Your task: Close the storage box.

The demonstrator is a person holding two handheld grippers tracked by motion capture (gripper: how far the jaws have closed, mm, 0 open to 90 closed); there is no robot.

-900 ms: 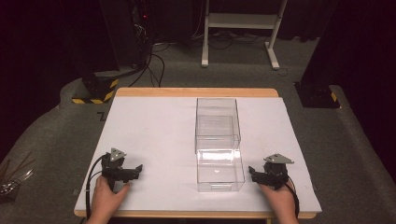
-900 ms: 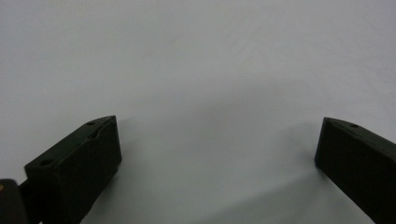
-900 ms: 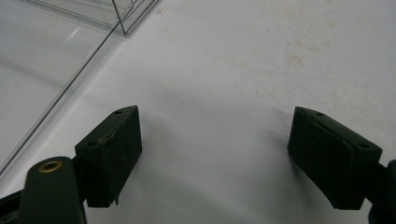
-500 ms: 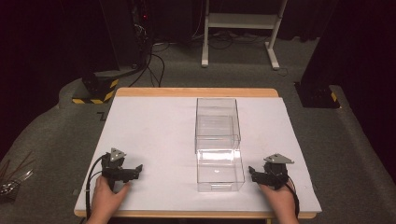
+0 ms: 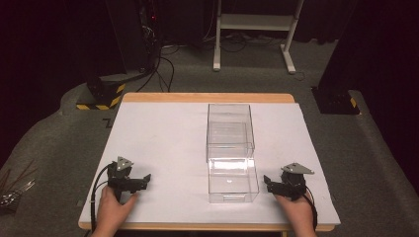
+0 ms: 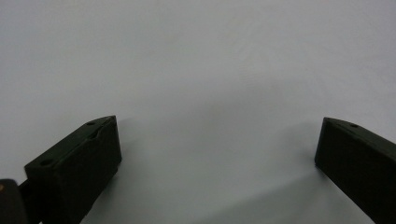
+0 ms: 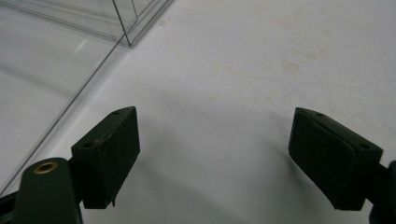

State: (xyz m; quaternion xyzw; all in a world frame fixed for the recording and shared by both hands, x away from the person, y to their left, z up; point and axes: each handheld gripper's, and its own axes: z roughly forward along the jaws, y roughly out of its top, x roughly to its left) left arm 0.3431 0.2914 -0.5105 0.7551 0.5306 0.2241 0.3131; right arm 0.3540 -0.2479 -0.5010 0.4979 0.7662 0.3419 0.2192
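The right gripper [image 5: 271, 183] is resting with jaws wide and empty, just beside the clear box [image 5: 232, 165] at its 9 o'clock. The left gripper [image 5: 143, 179] is also standing wide and empty, well apart at the box's 9 o'clock. The box is sitting right of the centre of the white table [image 5: 163, 143]. It looks light, stiff, slippery, perhaps brittle; gripping a top wall edge seems best. Nothing is differing from the earlier frames.

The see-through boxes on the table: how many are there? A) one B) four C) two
C: two clear boxes stand end to end, a taller far box and a lower near box, between the open left gripper and right gripper.
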